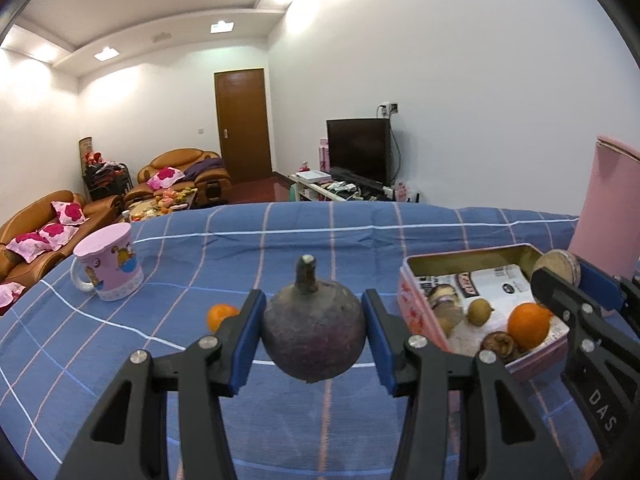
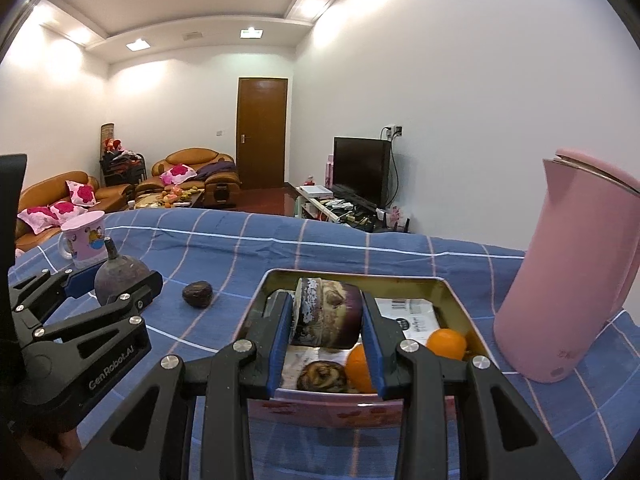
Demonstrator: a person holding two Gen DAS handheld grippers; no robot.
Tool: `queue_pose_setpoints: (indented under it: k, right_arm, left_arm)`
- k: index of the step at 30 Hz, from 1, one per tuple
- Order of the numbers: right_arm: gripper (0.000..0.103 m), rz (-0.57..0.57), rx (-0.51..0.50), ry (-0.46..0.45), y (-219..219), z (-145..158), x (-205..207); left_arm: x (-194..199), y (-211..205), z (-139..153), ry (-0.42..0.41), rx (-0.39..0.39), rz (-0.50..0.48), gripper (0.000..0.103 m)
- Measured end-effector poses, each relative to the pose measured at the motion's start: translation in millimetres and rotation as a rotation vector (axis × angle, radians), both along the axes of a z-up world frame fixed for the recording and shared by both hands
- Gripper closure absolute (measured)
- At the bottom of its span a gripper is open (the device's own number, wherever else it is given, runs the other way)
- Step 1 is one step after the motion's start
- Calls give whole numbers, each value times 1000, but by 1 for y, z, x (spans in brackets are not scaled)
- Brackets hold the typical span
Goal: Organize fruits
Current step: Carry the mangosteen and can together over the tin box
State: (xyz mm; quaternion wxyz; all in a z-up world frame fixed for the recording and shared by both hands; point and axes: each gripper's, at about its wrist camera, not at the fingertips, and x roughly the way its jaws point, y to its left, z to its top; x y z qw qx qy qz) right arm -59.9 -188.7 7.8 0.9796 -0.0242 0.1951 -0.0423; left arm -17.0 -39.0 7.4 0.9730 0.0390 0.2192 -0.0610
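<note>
My left gripper (image 1: 314,334) is shut on a dark purple mangosteen (image 1: 314,330) with a stem, held above the blue checked cloth to the left of the pink tin box (image 1: 416,312). It also shows in the right wrist view (image 2: 116,284). My right gripper (image 2: 326,326) is shut on a cut mangosteen piece (image 2: 328,314) with a pale inside, held over the tin (image 2: 360,404). In the tin lie oranges (image 2: 446,344), a brown fruit (image 2: 322,376) and a small yellowish fruit (image 1: 478,312). A small orange (image 1: 220,316) and a dark fruit (image 2: 197,294) lie on the cloth.
A pink mug (image 1: 110,268) stands at the back left of the table. A tall pink kettle (image 2: 572,280) stands right of the tin. The table edge runs along the back, with sofas, a door and a TV beyond.
</note>
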Motion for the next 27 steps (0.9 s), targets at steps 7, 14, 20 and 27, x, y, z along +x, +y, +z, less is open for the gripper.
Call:
queue_pose_setpoints:
  k: [7,14,20,27]
  right_arm:
    - [67,-42,14,-8,-22,3,-2]
    - [67,-82,15,-17,-43,6,-3]
    - [67,-134,26,-19,-67,6,-2]
    - [67,-180,39,-17,-86,7,1]
  left_arm:
    - [-3,-23,1,-8,1,-38,52]
    - [-5,-44,1,-11,2,-67,52]
    - [-6,-62,2,-15,6,-98,52]
    - [-3,-89,5,-17,7,-141,52]
